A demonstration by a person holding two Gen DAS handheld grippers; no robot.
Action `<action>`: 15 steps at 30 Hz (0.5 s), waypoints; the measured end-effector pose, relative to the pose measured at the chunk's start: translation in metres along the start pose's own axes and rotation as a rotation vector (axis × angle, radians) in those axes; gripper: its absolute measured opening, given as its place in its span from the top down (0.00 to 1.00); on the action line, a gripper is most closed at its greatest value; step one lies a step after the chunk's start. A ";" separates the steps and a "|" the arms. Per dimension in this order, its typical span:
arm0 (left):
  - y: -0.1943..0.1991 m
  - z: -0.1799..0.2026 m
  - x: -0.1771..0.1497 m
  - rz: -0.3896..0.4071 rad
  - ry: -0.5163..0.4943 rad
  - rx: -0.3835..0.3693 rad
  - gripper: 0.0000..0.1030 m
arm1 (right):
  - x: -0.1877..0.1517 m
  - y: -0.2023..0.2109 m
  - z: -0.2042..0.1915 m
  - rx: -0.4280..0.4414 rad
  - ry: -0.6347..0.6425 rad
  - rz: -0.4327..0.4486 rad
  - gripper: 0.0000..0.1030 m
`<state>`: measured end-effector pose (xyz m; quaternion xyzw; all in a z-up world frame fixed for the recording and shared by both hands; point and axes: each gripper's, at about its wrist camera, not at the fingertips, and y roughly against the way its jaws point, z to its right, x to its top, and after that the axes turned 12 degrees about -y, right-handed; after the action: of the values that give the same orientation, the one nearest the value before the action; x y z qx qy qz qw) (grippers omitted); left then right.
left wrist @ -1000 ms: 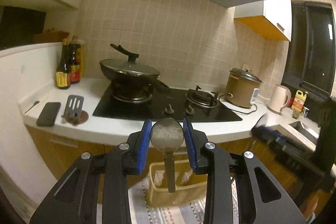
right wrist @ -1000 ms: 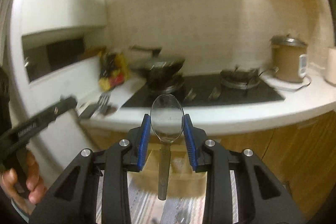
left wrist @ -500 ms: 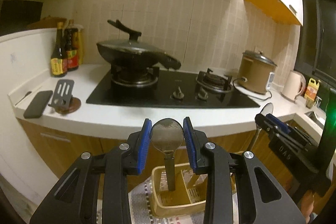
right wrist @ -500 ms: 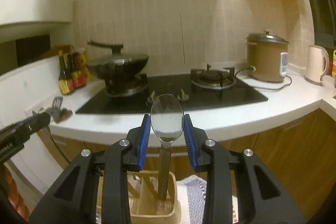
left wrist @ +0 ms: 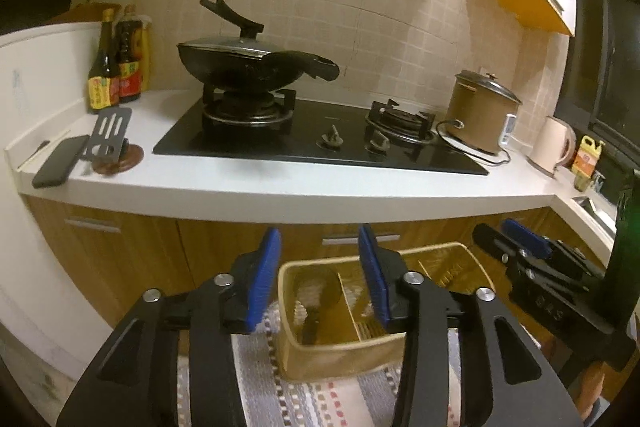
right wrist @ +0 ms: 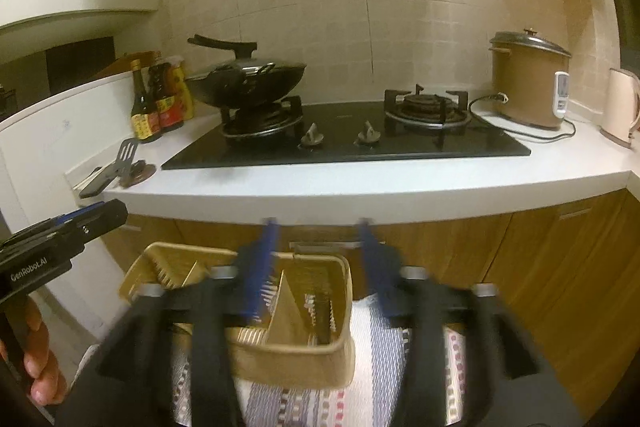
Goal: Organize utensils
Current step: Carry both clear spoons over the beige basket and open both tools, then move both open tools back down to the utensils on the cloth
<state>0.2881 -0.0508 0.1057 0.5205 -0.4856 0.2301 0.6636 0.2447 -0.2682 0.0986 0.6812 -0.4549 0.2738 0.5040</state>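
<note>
A beige divided basket point(left wrist: 340, 363) stands on a striped mat below the counter. My left gripper point(left wrist: 318, 267) hovers just above it, its jaws opening with nothing between the blue pads. A spoon point(left wrist: 314, 301) stands loose in the basket's left compartment, bowl end up. My right gripper point(right wrist: 318, 259) is blurred over the basket point(right wrist: 296, 363), its jaws opening and empty. Below it a dark utensil point(right wrist: 320, 311) rests in the right compartment. Each view shows the other gripper: the right gripper point(left wrist: 520, 251) at the right, the left gripper point(right wrist: 80, 223) at the left, held by a hand point(right wrist: 36, 359).
A striped mat point(left wrist: 320, 399) lies under the basket. Above are wooden cabinet doors point(left wrist: 132, 251) and a white counter point(left wrist: 280, 187) with a black hob, a lidded wok point(left wrist: 240, 67), a rice cooker point(left wrist: 480, 115), a kettle point(left wrist: 554, 143), sauce bottles point(left wrist: 116, 67), a phone point(left wrist: 60, 167) and a spatula point(left wrist: 110, 135).
Both grippers sank toward the basket. Each held a spoon by its bowl; now both have opened and the spoons have dropped into the basket's compartments.
</note>
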 end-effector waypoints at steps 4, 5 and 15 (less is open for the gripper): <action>0.016 -0.001 -0.009 -0.008 0.004 -0.001 0.58 | -0.001 0.018 0.002 0.009 0.000 -0.022 0.31; 0.022 -0.002 -0.012 -0.013 0.009 -0.002 0.58 | -0.001 0.023 0.004 0.011 -0.006 -0.021 0.31; 0.080 -0.028 -0.065 -0.161 0.073 -0.041 0.58 | -0.007 0.065 0.027 0.011 -0.066 -0.197 0.31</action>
<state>0.2070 0.0162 0.0855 0.5353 -0.4222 0.1850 0.7078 0.1806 -0.2964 0.1116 0.7340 -0.4006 0.2027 0.5096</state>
